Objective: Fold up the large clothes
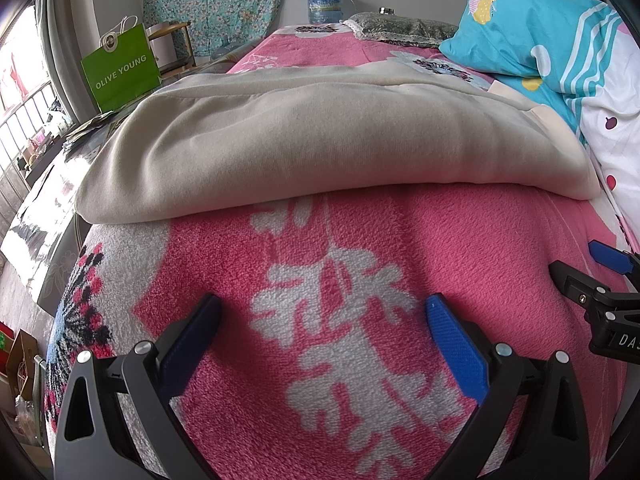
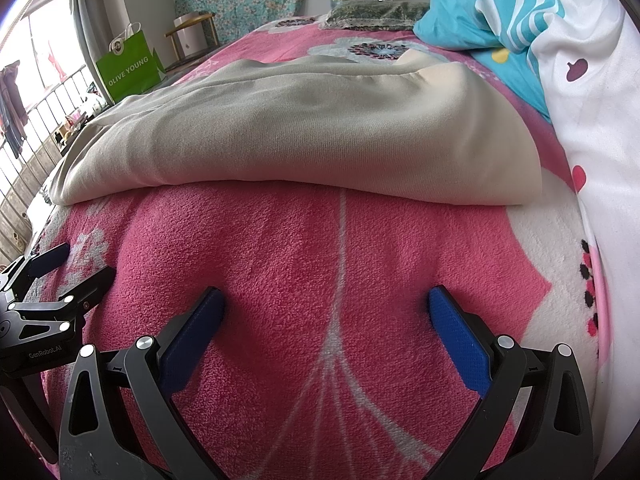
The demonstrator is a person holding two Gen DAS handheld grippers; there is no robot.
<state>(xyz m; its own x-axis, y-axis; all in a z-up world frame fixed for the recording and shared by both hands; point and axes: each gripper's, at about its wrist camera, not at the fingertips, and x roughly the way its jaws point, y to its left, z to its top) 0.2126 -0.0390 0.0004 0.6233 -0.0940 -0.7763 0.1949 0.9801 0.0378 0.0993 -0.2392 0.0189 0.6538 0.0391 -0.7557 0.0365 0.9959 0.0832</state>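
A beige garment lies folded into a thick band across the pink flowered blanket on the bed; it also shows in the right wrist view. My left gripper is open and empty, low over the blanket just in front of the garment's near fold. My right gripper is open and empty, likewise short of the fold. Each gripper shows at the edge of the other's view: the right one and the left one.
A blue and white quilt is piled at the right side of the bed. A green paper bag stands left of the bed by a window with railings. A dark pillow and a water jug lie at the far end.
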